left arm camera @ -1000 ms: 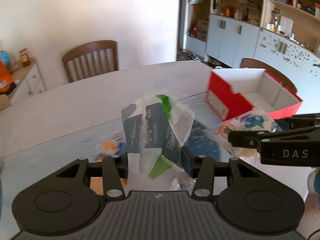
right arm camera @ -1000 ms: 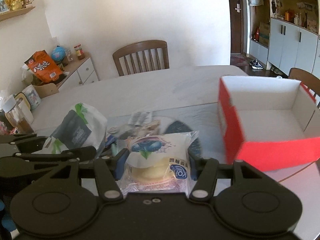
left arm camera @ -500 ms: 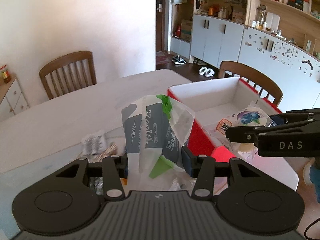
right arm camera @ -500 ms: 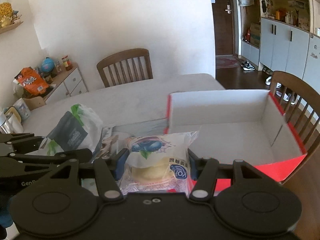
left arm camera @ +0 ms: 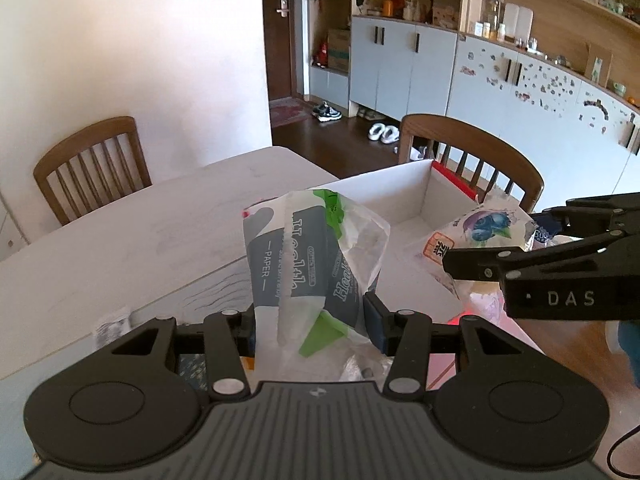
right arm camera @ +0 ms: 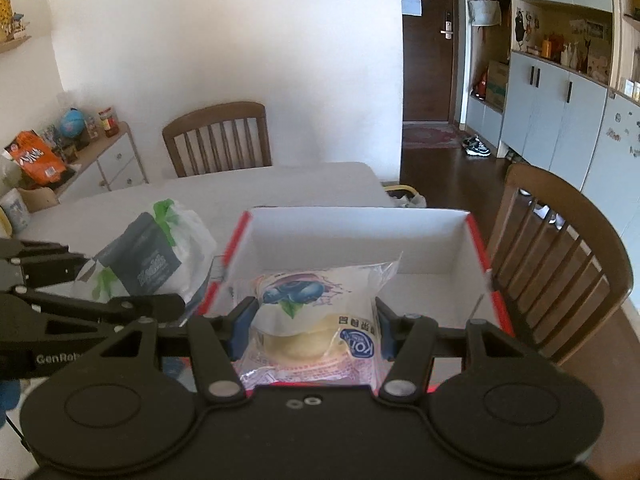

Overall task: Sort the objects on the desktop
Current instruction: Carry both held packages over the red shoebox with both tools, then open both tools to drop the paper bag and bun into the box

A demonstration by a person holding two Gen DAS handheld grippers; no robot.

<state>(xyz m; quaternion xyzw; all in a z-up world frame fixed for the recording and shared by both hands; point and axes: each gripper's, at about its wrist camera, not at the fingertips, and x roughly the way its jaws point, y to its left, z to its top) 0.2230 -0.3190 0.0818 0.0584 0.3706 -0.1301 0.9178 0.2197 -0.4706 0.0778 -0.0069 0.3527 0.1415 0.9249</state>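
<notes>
The left gripper point(left arm camera: 312, 320) had its two blue pads squeezed on a pack of paper tissues point(left arm camera: 304, 264). The pack stood up between the jaws, in the air just beside the red box point(right arm camera: 476, 240). The right gripper point(right arm camera: 314, 328) squeezed a blueberry bread bag point(right arm camera: 316, 312) from both sides. The bag hung over the open box, which sat at the end of the white table point(left arm camera: 120, 248).
</notes>
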